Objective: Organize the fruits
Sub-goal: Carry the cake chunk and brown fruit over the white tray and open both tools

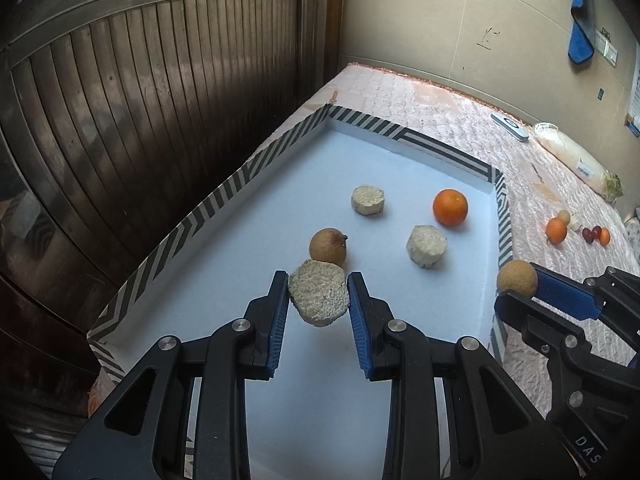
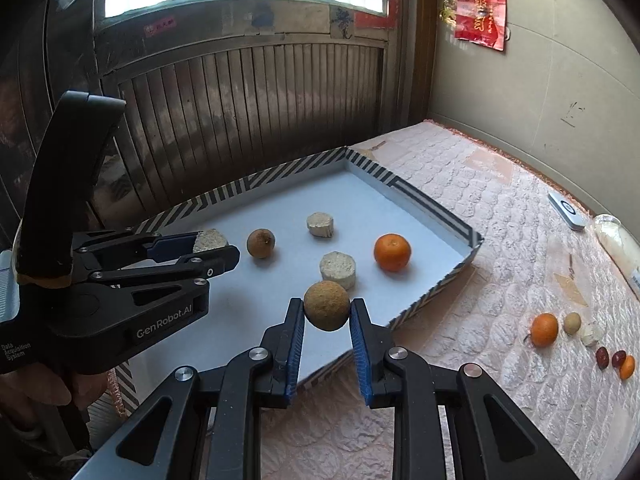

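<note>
1. "GenRobot.AI" in pale letters on the black side plate of the left gripper (image 2: pixel 208 254), read in the right wrist view.
2. "Data Acquisition System" in small pale print, lower on the same gripper body, near the left edge of that view.
3. "DAS" in pale letters on the black body of the right gripper (image 1: pixel 520 294), cut off at the lower right edge of the left wrist view.
4. Gold characters on the red wall hanging (image 2: pixel 482 10), too blurred to read.
5. Printed label on the plastic-wrapped bag (image 1: pixel 576 158), illegible.
</note>
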Motion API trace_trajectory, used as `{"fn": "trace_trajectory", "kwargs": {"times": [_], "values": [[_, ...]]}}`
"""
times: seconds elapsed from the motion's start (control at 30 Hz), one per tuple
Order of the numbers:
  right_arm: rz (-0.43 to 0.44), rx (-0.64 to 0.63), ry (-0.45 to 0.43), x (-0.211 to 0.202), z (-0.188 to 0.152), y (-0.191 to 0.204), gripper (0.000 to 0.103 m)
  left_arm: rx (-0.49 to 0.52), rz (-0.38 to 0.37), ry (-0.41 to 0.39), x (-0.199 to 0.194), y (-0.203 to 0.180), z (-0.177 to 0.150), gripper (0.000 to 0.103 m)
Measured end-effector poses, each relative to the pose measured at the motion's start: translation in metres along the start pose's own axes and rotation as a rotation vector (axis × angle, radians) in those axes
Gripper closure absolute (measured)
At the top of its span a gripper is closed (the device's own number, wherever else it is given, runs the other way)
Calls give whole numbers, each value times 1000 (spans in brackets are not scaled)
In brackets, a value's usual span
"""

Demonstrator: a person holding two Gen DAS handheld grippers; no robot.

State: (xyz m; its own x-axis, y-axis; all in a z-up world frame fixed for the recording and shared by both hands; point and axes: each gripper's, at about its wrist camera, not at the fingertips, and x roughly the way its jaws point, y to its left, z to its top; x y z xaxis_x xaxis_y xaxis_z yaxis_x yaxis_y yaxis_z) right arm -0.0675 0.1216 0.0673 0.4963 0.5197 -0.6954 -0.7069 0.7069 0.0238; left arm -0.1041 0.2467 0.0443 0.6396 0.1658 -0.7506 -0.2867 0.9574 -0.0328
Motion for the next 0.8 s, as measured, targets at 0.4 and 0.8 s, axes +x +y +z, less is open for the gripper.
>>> {"fn": "trace_trajectory", "kwargs": {"times": [0.4,0.8], "values": [[35,-19,51,28,4,12,81,-7,15,35,11,8,-5,74],[51,-31,94,50,5,18,81,-7,28,48,19,8,-6,74]]}}
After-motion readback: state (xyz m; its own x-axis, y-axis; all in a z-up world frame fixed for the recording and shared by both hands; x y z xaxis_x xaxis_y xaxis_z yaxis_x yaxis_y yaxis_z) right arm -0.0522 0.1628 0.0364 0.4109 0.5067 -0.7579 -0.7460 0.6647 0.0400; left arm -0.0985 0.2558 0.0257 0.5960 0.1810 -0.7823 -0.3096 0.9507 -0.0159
